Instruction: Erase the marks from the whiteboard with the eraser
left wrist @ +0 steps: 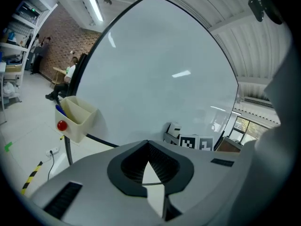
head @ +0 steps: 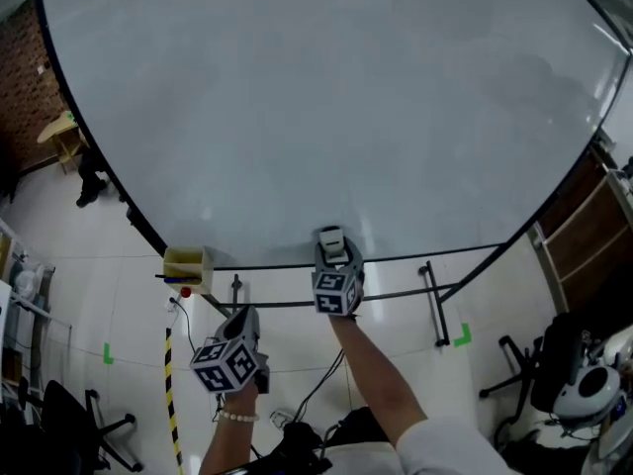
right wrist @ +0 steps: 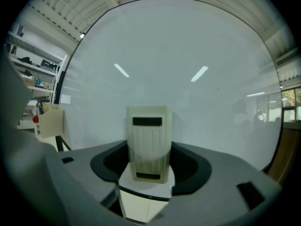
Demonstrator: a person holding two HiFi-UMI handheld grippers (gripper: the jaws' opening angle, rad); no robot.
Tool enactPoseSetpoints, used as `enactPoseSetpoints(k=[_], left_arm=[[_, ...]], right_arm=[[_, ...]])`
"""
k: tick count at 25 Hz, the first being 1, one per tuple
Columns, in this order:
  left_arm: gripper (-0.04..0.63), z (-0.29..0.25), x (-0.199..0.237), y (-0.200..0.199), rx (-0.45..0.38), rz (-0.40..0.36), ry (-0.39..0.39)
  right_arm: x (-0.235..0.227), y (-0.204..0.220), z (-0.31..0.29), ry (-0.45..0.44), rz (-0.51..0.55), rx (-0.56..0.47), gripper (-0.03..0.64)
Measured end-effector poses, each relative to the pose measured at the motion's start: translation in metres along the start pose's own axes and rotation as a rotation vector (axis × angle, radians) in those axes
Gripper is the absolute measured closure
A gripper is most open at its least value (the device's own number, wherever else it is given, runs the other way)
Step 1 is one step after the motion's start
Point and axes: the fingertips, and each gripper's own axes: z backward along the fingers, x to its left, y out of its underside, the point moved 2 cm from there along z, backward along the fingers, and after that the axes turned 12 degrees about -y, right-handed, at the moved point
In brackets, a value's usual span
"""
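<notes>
Left hand-held gripper (left wrist: 148,147) pressed together; right hand-held gripper (right wrist: 148,161) pinches one eraser (right wrist: 148,133) by one whiteboard (head: 326,107).

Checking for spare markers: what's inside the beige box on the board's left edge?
Box: visible upper interior looks empty; its front wall hides the bottom. A blue pen shows at its left side, a red knob outside.
</notes>
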Motion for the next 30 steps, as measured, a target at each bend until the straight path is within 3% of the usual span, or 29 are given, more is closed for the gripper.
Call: enactPoseSetpoints(k=[18,25,30], left_arm=[[0.606,-0.069,-0.233,0.075,0.081,-0.075,0.131],[0.606,-0.102,-0.321,0.112,0.104,-0.113,0.191],[0.606,-0.118,-0.38,0.134,0.122,-0.137,0.225]], right_arm=[[-0.298,0.061,0.099,0.141,0.013,0.001,0.336],[-0.394,0.078,0.131,0.171,-0.044,-0.048,0.336],[-0.458,0.092,0.15,0.185,-0.021,-0.037,0.336]])
